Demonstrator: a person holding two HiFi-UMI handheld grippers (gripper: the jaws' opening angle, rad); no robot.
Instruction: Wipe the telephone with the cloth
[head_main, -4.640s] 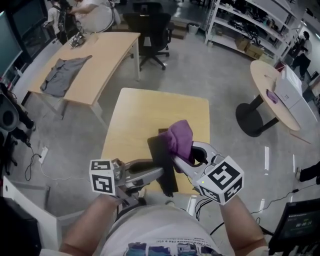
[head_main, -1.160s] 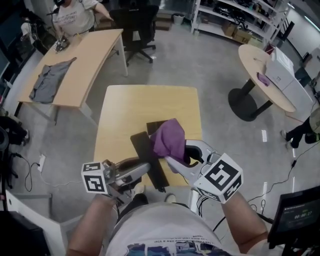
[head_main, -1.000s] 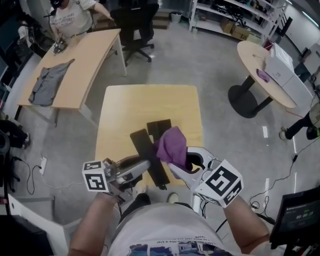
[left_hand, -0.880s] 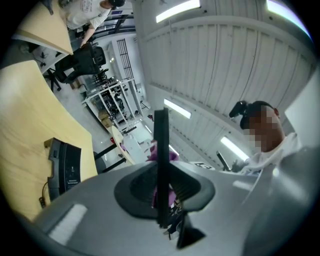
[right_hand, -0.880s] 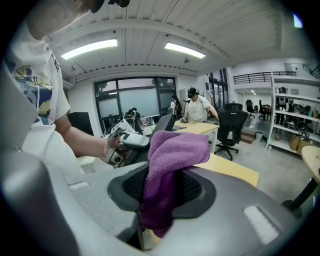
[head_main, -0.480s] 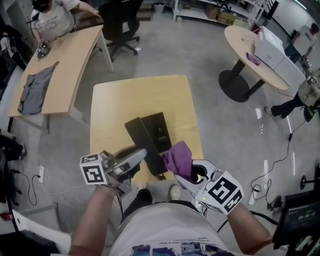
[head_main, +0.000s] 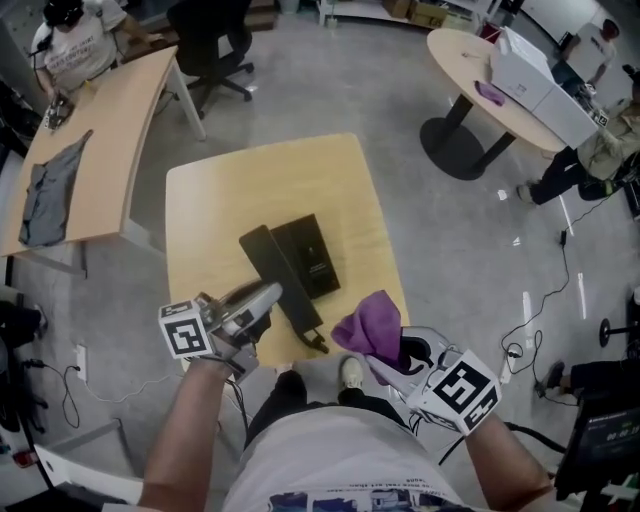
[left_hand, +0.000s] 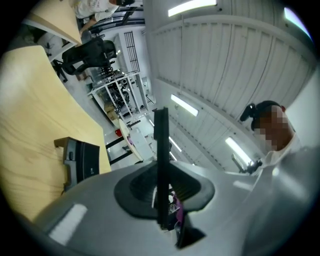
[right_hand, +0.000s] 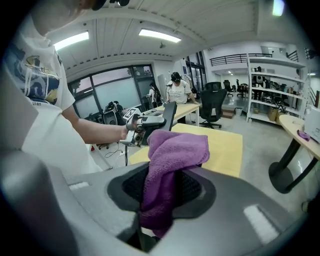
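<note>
The black telephone base (head_main: 308, 255) lies flat on the yellow table (head_main: 260, 180). Its long black handset (head_main: 275, 268) slants across the base's left side. My left gripper (head_main: 266, 297) is shut on the handset, which shows edge-on as a thin black bar (left_hand: 161, 165) between the jaws; the base (left_hand: 80, 161) lies to the left beyond. My right gripper (head_main: 388, 350) is shut on the purple cloth (head_main: 368, 322), held off the table's near right corner, clear of the phone. The cloth (right_hand: 172, 152) bunches over the jaws, and the left gripper (right_hand: 145, 122) shows behind it.
A longer wooden desk (head_main: 90, 150) with a grey garment (head_main: 45, 200) stands at the left, an office chair (head_main: 215, 45) behind it. A round table (head_main: 500, 90) with a white box is at the right. Cables run over the floor (head_main: 560, 300).
My right gripper has drawn the purple cloth off the telephone, back toward me and past the table's near right corner. The left gripper keeps its hold on the handset.
</note>
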